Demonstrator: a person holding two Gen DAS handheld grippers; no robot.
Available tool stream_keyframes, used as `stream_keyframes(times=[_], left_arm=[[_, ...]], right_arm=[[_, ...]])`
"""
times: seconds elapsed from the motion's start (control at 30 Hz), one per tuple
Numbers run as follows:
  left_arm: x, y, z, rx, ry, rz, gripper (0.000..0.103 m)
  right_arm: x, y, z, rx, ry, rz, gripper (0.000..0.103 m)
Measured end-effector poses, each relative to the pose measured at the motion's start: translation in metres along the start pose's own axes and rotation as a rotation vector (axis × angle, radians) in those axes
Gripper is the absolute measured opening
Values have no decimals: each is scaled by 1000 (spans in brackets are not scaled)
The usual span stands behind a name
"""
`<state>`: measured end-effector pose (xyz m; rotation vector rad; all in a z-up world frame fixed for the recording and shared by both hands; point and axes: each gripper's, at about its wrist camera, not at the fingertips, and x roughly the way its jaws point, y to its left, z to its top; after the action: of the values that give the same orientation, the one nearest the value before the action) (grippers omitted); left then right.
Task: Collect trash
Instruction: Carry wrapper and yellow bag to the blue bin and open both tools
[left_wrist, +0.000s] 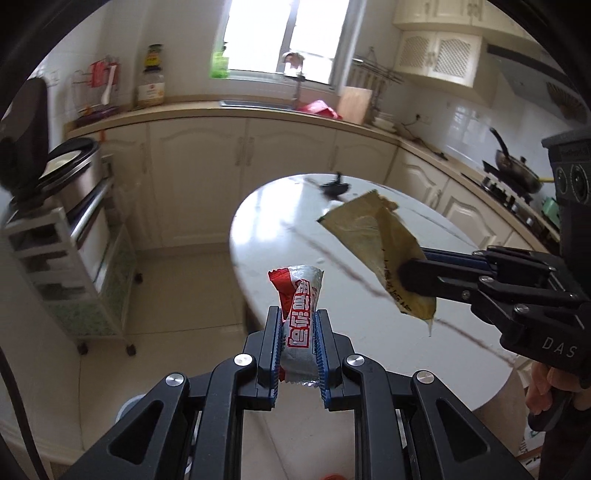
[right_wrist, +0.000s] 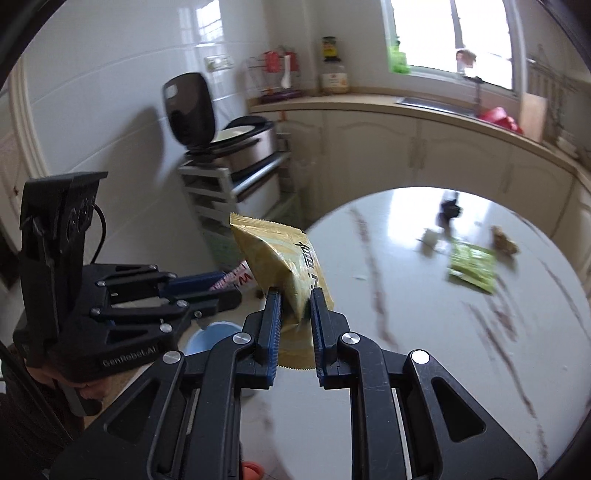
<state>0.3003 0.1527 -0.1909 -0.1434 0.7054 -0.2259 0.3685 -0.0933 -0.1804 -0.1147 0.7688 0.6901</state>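
Both my grippers held trash above the round table.

In the left wrist view, my left gripper (left_wrist: 297, 332) was clamped on a red-and-silver wrapper (left_wrist: 299, 306) standing up between its pads, out past the table (left_wrist: 280, 221) edge and over the floor; my right gripper (left_wrist: 410, 275) reached in from the right, pinching a yellow packet (left_wrist: 373, 236) over the table. In the right wrist view, the same packet sat squeezed between the right gripper's pads, while a green packet (right_wrist: 472, 267) and small scraps (right_wrist: 504, 240) lay blurred on the tabletop.
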Motion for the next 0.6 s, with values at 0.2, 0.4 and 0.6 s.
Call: stream_keyframes(times=[0.2,0.4,0.6], left_arm=[[-46,76,-46,-89,1,97,13],[-59,150,-97,-223,68,168,13],[-48,198,-134,-319,156,206,14]], right_arm=[[60,79,14,-73,48,122,15],[141,137,10,-93,145,226,15],[222,168,-5,-64,261,290,14]])
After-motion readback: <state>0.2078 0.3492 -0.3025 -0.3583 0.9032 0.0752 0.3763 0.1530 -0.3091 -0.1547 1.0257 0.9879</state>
